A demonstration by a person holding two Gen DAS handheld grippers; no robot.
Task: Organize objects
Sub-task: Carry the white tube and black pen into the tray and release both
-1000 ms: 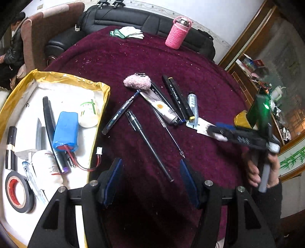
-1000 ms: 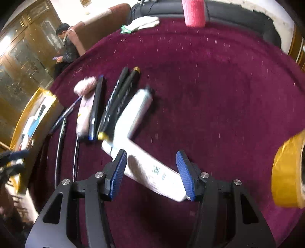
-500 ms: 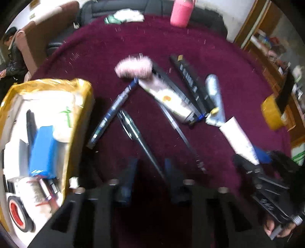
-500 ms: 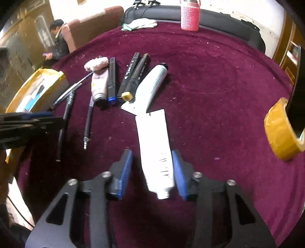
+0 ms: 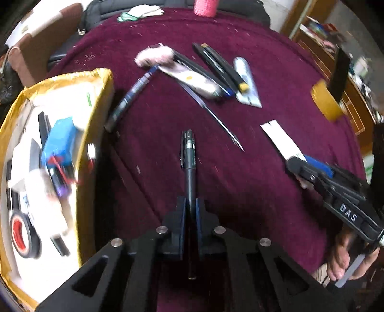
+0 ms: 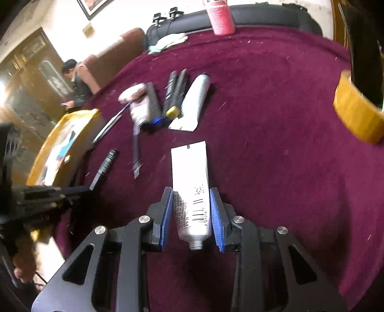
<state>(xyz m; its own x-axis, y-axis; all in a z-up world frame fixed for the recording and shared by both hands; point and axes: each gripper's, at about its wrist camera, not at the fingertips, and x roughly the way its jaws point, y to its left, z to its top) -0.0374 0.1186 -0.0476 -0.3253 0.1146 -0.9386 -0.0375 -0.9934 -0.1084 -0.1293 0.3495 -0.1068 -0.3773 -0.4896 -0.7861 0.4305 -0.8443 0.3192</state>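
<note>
My left gripper (image 5: 190,204) is shut on a black pen (image 5: 189,153) that points away over the maroon tablecloth. My right gripper (image 6: 191,208) is shut on a white tube (image 6: 190,177) with a barcode, its threaded neck towards the camera. The right gripper also shows in the left wrist view (image 5: 309,168) with the tube (image 5: 280,140) sticking out. The left gripper with its pen (image 6: 104,165) shows at the left of the right wrist view. A gold-edged white tray (image 5: 100,79) holds a blue battery pack (image 5: 60,141), red-cored tape (image 5: 22,232) and other items.
A cluster lies mid-table: pink fluffy item (image 5: 154,56), blue pen (image 5: 130,96), tubes and black markers (image 5: 218,66), thin refill (image 5: 216,117). Yellow tape roll (image 5: 325,99) at right. Pink bottle (image 6: 219,16) and gloves (image 6: 168,40) at the far edge.
My left gripper has closed on the black pen and lifted it. My right gripper has closed on the white tube, which now lies straight between the pads.
</note>
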